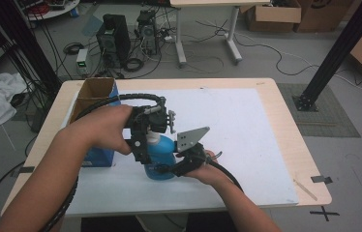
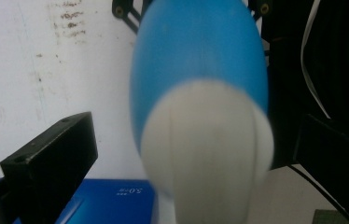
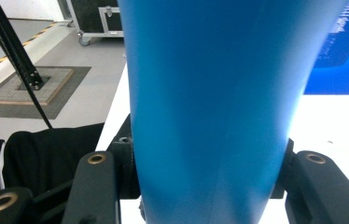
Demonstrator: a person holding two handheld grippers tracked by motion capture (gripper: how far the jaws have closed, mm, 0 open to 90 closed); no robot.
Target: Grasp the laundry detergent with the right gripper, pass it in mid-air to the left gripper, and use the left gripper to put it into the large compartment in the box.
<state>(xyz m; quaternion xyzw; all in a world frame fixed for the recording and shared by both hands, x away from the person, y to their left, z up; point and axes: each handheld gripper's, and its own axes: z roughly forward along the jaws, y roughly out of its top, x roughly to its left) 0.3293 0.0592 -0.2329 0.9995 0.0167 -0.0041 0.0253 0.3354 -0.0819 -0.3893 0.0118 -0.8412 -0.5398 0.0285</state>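
My right gripper [image 1: 181, 164] held its fingers [image 3: 93, 186] clamped on the blue bottle's [image 1: 162, 154] body, steadying it upright near the worktop's [image 1: 266, 145] centre. My left gripper's [image 1: 145, 130] fingers [image 2: 51, 158] stood wide around its white cap [image 2: 207, 149], likely to twist it. A blue box [image 1: 97, 96] sat at ten o'clock.

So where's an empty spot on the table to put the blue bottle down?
The white mat is bare on its right side, from the bottle out to the table's right edge, and along the back behind the hands. The left is crowded: the cardboard box, a blue box and both tools.
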